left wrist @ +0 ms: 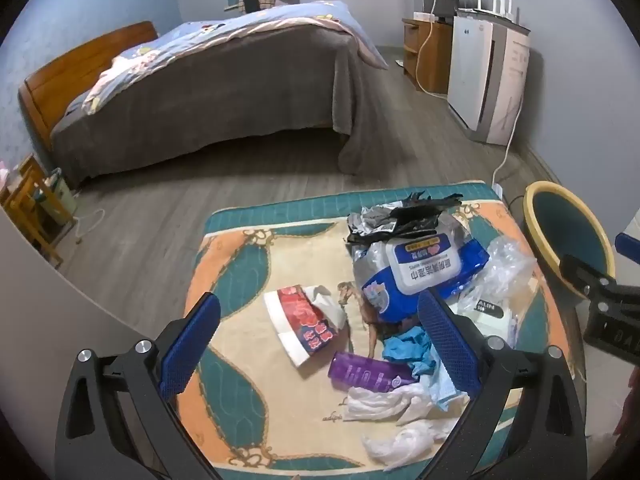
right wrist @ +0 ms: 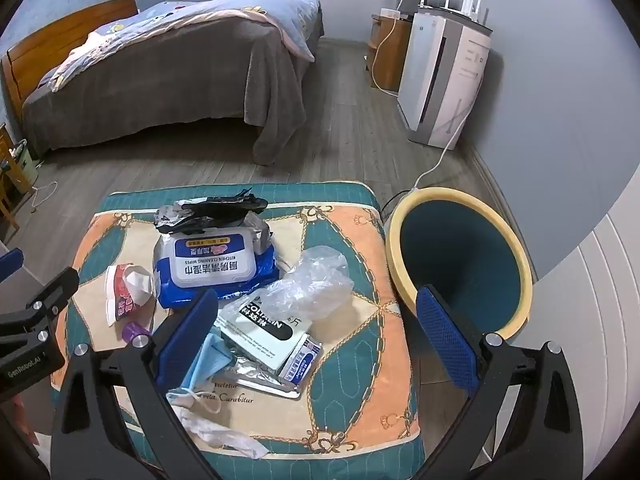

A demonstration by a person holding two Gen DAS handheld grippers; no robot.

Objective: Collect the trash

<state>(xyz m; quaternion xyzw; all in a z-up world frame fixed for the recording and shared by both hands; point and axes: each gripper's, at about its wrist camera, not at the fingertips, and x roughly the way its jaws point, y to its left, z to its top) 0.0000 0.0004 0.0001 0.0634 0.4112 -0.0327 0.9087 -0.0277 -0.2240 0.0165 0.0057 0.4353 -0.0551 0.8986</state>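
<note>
Reading "KITCHEN CLEANING WIPES" — wipes pack — beside "GenRobot.AI" left gripper.

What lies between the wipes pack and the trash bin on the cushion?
In the right wrist view, a crumpled clear plastic bag lies between the wipes pack and the trash bin; beyond it, up to the bin's rim, only bare cushion.
</note>
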